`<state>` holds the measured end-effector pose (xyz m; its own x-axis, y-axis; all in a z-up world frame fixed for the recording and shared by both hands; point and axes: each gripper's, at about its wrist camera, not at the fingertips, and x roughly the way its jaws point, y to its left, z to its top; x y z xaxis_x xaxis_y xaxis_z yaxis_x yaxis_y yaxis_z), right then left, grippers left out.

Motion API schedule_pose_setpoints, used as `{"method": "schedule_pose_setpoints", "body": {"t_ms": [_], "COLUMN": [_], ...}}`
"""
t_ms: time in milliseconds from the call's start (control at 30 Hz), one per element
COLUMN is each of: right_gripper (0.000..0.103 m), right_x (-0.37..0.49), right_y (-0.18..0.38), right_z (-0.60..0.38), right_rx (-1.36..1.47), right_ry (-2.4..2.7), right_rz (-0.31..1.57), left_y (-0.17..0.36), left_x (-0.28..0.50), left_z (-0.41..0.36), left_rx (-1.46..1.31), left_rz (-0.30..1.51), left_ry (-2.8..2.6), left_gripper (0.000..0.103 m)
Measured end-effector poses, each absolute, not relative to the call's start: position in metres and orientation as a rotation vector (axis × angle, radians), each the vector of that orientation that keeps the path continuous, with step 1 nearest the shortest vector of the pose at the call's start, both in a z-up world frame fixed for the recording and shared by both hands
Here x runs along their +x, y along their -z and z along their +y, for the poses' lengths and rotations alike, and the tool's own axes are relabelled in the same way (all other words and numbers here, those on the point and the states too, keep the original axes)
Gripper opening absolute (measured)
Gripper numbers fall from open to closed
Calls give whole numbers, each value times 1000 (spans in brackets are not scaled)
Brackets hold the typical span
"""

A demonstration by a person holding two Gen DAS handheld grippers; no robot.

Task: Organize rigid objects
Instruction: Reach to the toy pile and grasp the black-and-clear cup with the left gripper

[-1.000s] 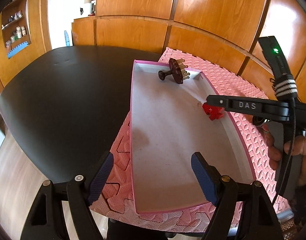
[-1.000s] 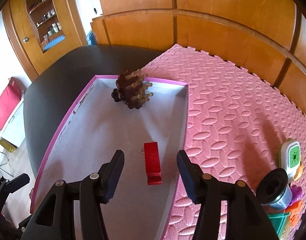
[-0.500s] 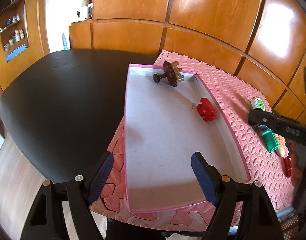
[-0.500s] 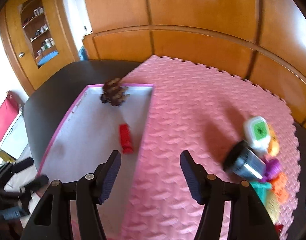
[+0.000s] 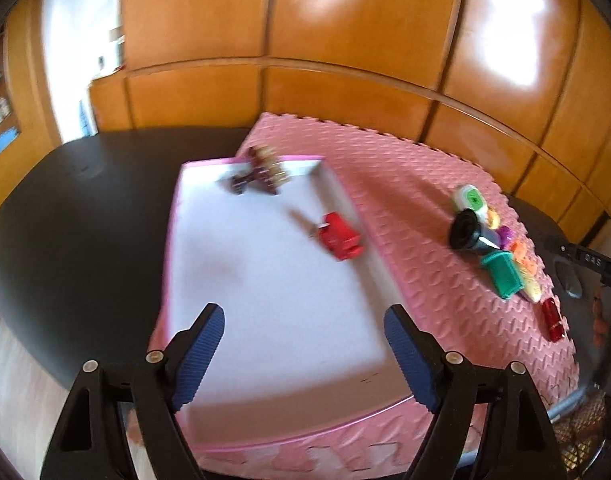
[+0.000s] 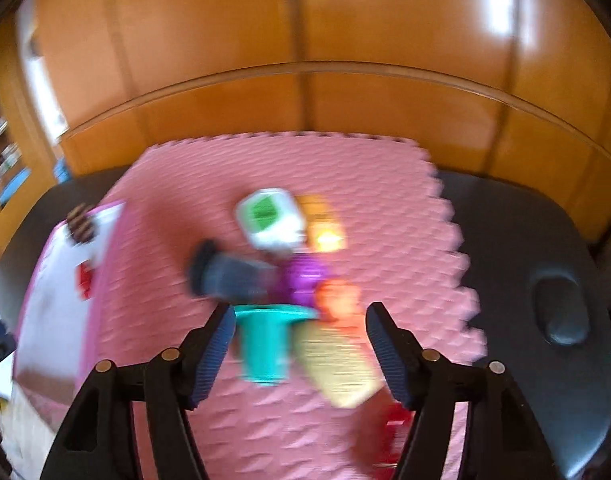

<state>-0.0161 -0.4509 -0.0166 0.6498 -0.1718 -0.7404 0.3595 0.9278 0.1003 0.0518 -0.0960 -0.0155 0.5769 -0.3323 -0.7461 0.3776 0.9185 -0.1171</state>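
Two things lay in the pink-rimmed tray (image 5: 173,240) in the left wrist view: a red block (image 5: 339,236) at centre, a brown brush (image 5: 261,174) above it. The left tongs (image 5: 303,356) were opening, empty. In the right wrist view the right tongs (image 6: 299,350), opening and empty, bracketed a teal cup (image 6: 265,344) at lower centre, its long axis running up-frame; the right hand was nearer.

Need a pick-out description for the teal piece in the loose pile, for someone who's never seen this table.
On the pink foam mat, right of the pink-rimmed tray, lies a cluster of small toys. The teal piece sits at the cluster's near end, just below the black cup lying on its side. It is the only teal item, blocky with a flared rim.
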Motion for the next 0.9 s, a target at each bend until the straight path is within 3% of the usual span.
{"method": "schedule_pose_setpoints", "body": {"t_ms": [167,533,900], "right_gripper": [69,69,69], "right_x": [-38,-45,-45], "right_y": [37,34,32], "right_z": [-504,-517,-519], "right_rx": [389,451,457], "right_ry": [422,423,428], "right_rz": [777,726,724], "left_y": [8,12,45], "left_x": [54,77,118], "left_z": [-144,-275,-353], "left_rx": [104,204,231], "left_rz": [860,915,1068], "left_ry": [508,679,728], "left_gripper": [92,92,92]}}
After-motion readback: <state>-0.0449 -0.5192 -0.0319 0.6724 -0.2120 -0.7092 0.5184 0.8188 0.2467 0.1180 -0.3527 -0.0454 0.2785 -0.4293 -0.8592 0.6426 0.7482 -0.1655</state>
